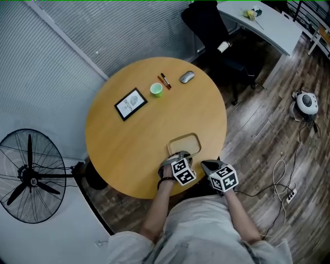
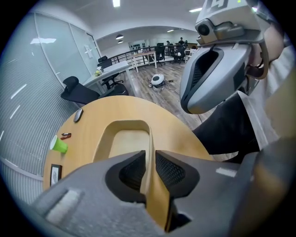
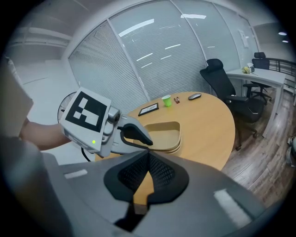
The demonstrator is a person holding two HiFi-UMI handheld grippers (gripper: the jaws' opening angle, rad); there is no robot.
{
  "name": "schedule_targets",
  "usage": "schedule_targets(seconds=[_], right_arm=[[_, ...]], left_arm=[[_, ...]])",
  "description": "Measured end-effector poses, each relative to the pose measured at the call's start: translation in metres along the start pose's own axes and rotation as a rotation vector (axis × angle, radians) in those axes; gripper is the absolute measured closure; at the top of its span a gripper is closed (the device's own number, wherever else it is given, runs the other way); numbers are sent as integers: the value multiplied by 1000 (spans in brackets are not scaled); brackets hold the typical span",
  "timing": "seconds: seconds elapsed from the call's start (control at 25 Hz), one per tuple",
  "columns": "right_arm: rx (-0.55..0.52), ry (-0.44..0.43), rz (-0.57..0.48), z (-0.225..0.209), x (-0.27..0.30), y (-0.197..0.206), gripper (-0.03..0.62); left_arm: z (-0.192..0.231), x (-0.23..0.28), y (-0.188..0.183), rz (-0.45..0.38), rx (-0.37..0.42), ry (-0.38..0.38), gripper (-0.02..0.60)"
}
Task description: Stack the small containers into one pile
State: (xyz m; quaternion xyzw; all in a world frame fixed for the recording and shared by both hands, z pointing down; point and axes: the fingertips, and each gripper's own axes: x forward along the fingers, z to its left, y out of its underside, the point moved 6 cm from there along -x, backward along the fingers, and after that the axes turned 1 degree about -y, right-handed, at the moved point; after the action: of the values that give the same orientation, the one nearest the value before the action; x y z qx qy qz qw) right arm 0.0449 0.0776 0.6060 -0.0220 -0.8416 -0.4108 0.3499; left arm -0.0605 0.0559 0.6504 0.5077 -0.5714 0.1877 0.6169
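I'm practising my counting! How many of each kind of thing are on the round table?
green cup: 1
framed picture: 1
computer mouse: 1
pen: 1
tan container pile: 1
Total: 5

This is an open-plan office. A round wooden table [image 1: 129,134] stands beside a glass partition with blinds [image 1: 77,41], and a computer mouse [image 1: 187,77] lies at its far side. Far right, a black swivel chair [image 1: 209,26] and a white desk [image 1: 270,26] stand on wood-plank floor [image 1: 258,124]. The left gripper view shows more desks [image 2: 143,56] under ceiling light panels [image 2: 115,3].
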Motion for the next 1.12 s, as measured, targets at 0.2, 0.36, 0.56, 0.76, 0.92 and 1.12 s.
schedule_targets(seconds=[0.2,0.36,0.56,0.76,0.92,1.12], right_arm=[[4,21,-22,-2,0,-2,595],[10,41,-46,-5,0,-7,595],[11,88,-84,-7,6,-7,595],[-14,111,-112,3,17,-13,595],[-26,111,-112,8,24,-19,594],[-41,94,-94,14,32,-19,595]], left_arm=[[-3,-19,7,-60,-117,-17,509],[-3,-39,18,-132,-262,-59,509],[0,-63,38,-251,-484,-136,509],[0,-87,61,-370,-714,-190,509],[1,-100,66,-442,-807,-225,511],[0,-99,73,-470,-849,-229,511]])
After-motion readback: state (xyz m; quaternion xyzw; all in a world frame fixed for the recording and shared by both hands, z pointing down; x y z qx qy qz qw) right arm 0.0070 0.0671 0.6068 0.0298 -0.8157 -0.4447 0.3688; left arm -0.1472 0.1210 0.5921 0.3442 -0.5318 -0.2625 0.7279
